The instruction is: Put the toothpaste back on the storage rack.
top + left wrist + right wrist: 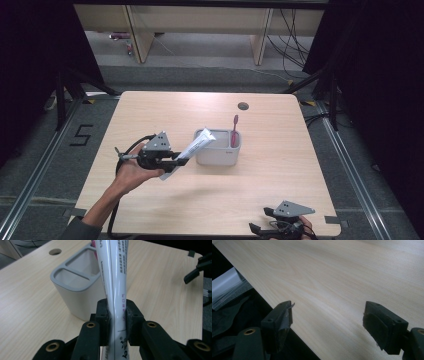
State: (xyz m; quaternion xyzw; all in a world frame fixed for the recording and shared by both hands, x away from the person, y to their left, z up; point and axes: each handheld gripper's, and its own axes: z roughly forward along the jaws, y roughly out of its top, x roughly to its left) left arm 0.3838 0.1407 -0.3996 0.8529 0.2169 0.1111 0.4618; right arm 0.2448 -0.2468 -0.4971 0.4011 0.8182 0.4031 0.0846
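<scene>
The surface is a pale wood-grain table top with rounded corners, and the grey two-compartment plastic holder standing near its middle serves as the landmark here. Beyond the holder, toward the far edge, a small round grommet hole is cut into the wood. A pink toothbrush stands upright in the holder's right-hand compartment, its head above the rim.

To the left of the holder, the left gripper pinches a white toothpaste tube with dark print around its lower body. The tube is held clear of the table and tilts up and to the right, its upper end over the holder's left-hand compartment; whether it touches the rim cannot be told. In the left gripper view the two black pads press on the tube from both sides, and the holder sits just behind it.

Well to the right of the holder and nearer the person, at the table's near edge, the right gripper rests low with its jaws spread wide and nothing between them; the right gripper view shows bare wood between them.

Around the table lies grey floor with metal rails and a painted figure 5 left of the holder. Black curtains hang at both sides. Behind, light wooden furniture panels stand with loose cables trailing beside them.
</scene>
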